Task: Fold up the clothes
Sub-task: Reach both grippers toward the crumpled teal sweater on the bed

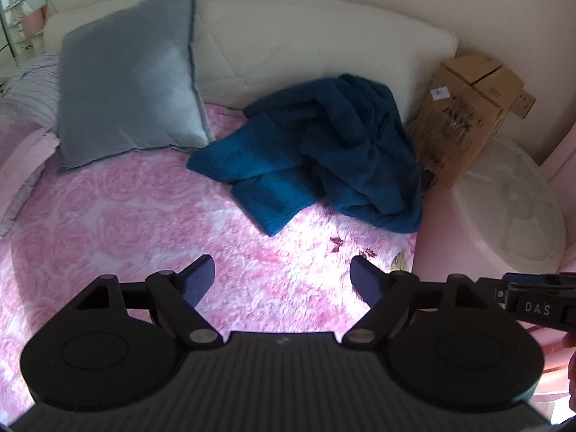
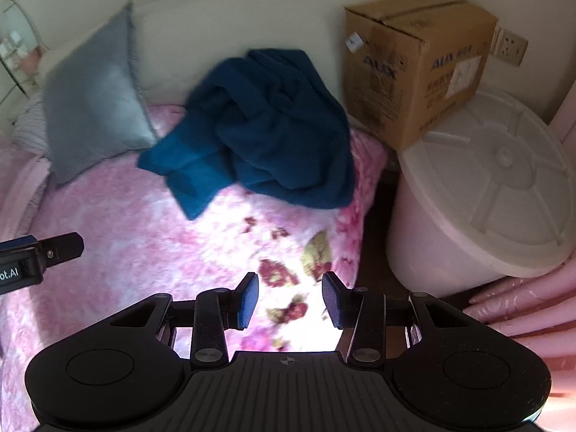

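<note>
Blue garment [image 1: 324, 151] lies crumpled at the far right of the pink floral blanket [image 1: 144, 223], so folding has not begun and every fold is left, by my reading. From left to right, a grey cushion [image 1: 129, 86] leans on the white headboard [image 1: 306, 43], then the heap, then a cardboard box [image 1: 468, 115] and a white-lidded bin [image 2: 496, 180]. Near the cameras, the left gripper [image 1: 282, 280] stands spread wide and the right gripper [image 2: 289, 298] partly spread, both empty above bare blanket.

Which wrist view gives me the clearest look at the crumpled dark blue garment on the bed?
The left wrist view: the crumpled dark blue garment is sharper there, with its folds distinct. The right wrist view shows the whole heap too, but blurred.
</note>
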